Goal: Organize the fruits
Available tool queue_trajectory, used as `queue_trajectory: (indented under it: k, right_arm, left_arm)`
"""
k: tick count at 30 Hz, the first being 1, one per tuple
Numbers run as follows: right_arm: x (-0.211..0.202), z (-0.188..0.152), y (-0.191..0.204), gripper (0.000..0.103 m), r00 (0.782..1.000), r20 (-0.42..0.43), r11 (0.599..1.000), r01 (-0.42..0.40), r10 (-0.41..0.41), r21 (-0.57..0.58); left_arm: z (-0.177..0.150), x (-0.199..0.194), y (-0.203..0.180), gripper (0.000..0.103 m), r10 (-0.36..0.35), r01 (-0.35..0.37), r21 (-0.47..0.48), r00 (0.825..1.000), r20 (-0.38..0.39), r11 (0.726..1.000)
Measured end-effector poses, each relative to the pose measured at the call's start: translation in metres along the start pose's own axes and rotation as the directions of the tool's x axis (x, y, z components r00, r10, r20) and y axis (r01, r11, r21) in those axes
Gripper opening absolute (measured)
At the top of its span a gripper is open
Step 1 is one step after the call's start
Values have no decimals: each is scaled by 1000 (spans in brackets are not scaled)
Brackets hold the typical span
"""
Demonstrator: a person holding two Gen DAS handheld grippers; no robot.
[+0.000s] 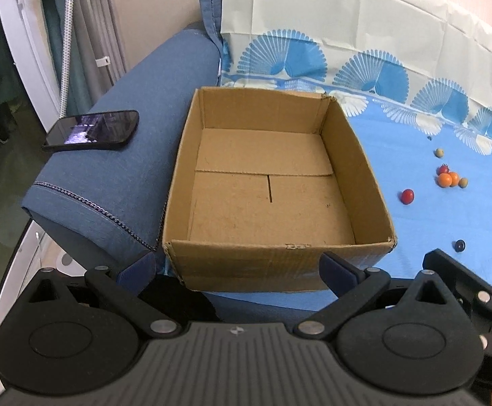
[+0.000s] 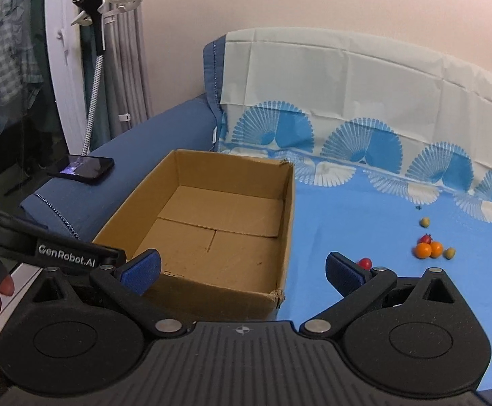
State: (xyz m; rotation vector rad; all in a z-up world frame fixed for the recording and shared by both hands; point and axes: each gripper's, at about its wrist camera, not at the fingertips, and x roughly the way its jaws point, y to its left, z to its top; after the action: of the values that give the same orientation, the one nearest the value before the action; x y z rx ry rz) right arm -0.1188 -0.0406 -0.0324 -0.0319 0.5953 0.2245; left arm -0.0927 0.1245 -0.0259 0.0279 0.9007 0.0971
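Both the left gripper (image 1: 236, 267) and right gripper (image 2: 242, 270) are held wide open, empty; small fruits (image 2: 428, 249), lower right, are judged light, soft, best pinched gently across.

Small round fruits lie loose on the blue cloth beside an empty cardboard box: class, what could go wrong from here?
1. The small round fruits may roll on the blue patterned cloth when nudged.
2. The tiny dark berry could slip from the wide-open right hand-held gripper.
3. The black phone on the blue armrest might get knocked off.
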Motion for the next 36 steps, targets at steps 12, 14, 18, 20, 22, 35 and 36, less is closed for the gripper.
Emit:
queue_trajectory:
  k: [12, 14, 18, 20, 22, 35, 36]
  right_arm:
    - [-10, -7, 3, 103, 1000, 8, 1000, 0, 0, 2]
    - [-11, -8, 2, 103, 1000, 7, 1000, -3, 3, 6]
    - [-12, -9, 2, 103, 1000, 5, 1000, -18, 17, 12]
    - [-11, -9, 2, 103, 1000, -1, 1000, -21, 21, 17]
    - [-10, -10, 1, 103, 1000, -5, 999, -22, 22, 25]
    - [-10, -11, 2, 103, 999, -10, 999, -32, 32, 19]
    - [-10, -11, 3, 103, 999, -11, 999, -31, 31, 20]
  left_arm:
    - [-8, -9, -2, 103, 23, -23, 6, 1000, 18, 1000]
    - [-8, -10, -4, 103, 23, -23, 11, 1000, 20, 1000]
    - [-9, -11, -6, 103, 25, -26, 16, 999, 20, 1000]
    - [-8, -11, -7, 103, 26, -26, 16, 999, 20, 1000]
    - [-8, -11, -7, 103, 26, -26, 17, 999, 21, 1000]
    - [-7, -9, -8, 103, 29, -29, 19, 999, 18, 999]
    - [-7, -9, -8, 103, 29, -29, 19, 999, 18, 999]
